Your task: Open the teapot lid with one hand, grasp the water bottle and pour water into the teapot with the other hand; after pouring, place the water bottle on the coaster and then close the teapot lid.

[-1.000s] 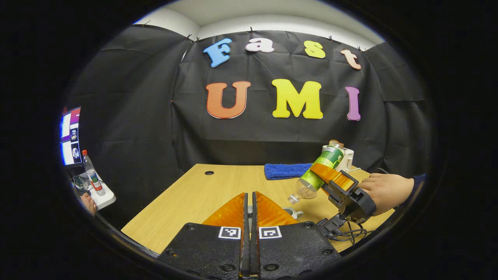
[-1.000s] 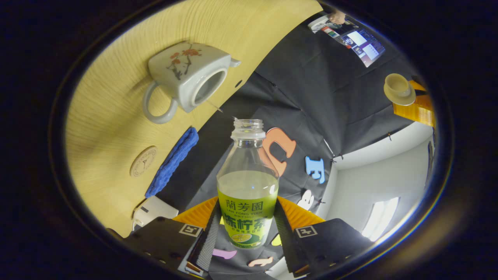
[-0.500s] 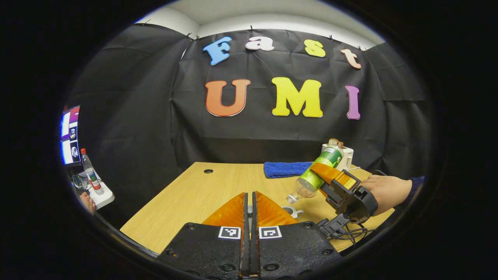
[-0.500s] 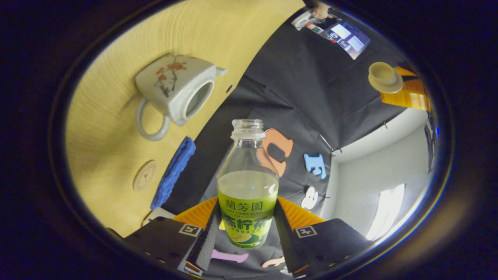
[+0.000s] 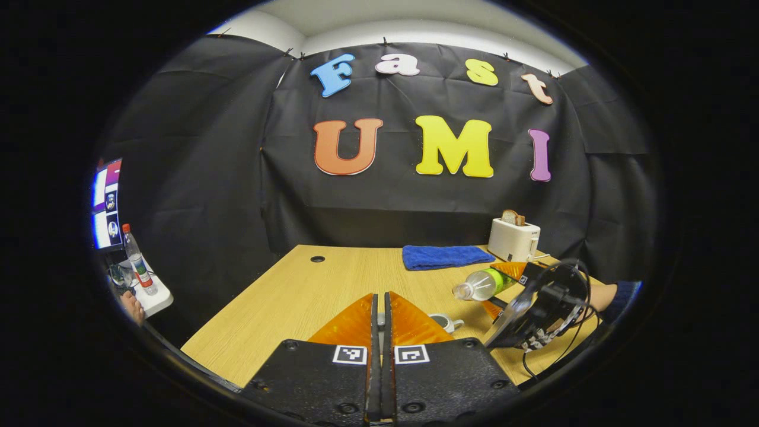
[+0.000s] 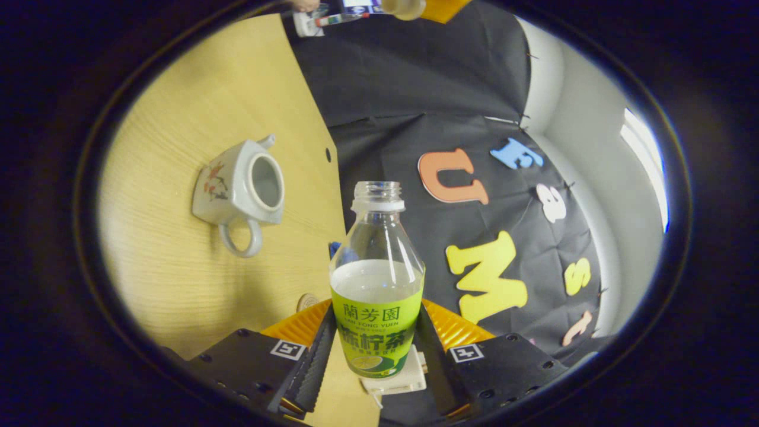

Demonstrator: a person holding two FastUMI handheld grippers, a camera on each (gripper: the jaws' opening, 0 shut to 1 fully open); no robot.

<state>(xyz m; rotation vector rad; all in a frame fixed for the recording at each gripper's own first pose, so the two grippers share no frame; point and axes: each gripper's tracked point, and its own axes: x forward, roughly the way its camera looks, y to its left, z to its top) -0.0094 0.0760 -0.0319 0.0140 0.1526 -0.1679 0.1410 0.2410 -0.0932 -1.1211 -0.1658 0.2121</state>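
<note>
Water bottle point(image 6: 377, 279) is clamped by both fingers of the right gripper point(image 6: 376, 356), centre frame. Teapot point(image 6: 237, 187), lid off, sits left. Left gripper point(image 5: 382, 332) looks closed, prob. on the lid. Bottle should be uprighted, then lowered onto the coaster point(image 6: 306, 301).

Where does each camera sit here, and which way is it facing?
Left gripper view: rides on the left gripper, looks level across the table at the booth wall; its own fingers show, with the right gripper farther off.
Right gripper view: rides on the right gripper, rolled sideways, looks past the water bottle towards the teapot; its own fingers show.
Shared: water bottle, teapot, table, toaster.
</note>
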